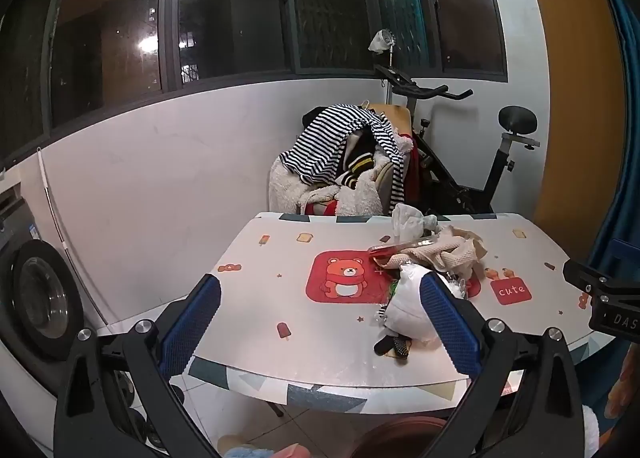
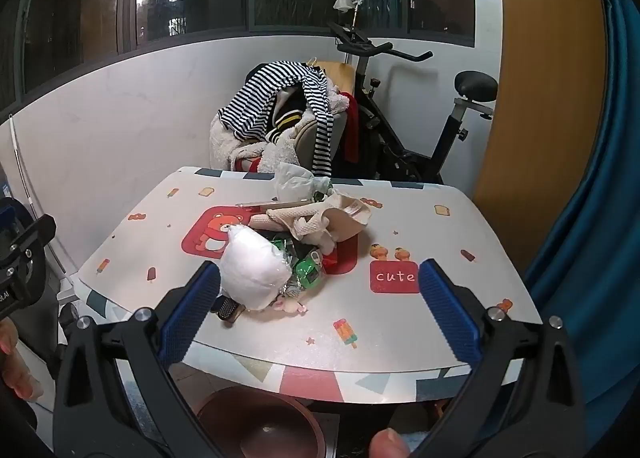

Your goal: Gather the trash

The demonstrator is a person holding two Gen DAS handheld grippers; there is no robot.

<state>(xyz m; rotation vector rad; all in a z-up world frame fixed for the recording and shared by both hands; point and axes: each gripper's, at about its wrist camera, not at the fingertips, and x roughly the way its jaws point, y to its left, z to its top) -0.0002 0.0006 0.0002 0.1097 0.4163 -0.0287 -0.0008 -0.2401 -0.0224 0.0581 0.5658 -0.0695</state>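
Note:
A heap of litter lies mid-table: a white plastic wad (image 2: pixel 254 266) (image 1: pixel 404 310), green wrappers (image 2: pixel 306 274), a crumpled tissue (image 2: pixel 296 181) (image 1: pixel 408 221), and a small black strap (image 2: pixel 226 308) (image 1: pixel 394 346) at the front edge. A beige cloth (image 2: pixel 320 217) (image 1: pixel 444 254) and a red-cased phone (image 1: pixel 396 248) lie in the same heap. My left gripper (image 1: pixel 320 322) is open over the table's front left, its right pad in front of the white wad. My right gripper (image 2: pixel 320 314) is open to the right of the wad. Neither holds anything.
The table (image 2: pixel 400 338) has a cartoon bear print. A round brown bin (image 2: pixel 260 422) sits on the floor below its front edge. Behind stand a chair heaped with clothes (image 1: pixel 344 153) and an exercise bike (image 1: pixel 480 161). A washing machine (image 1: pixel 40 294) is at left, a blue curtain (image 2: pixel 592 217) at right.

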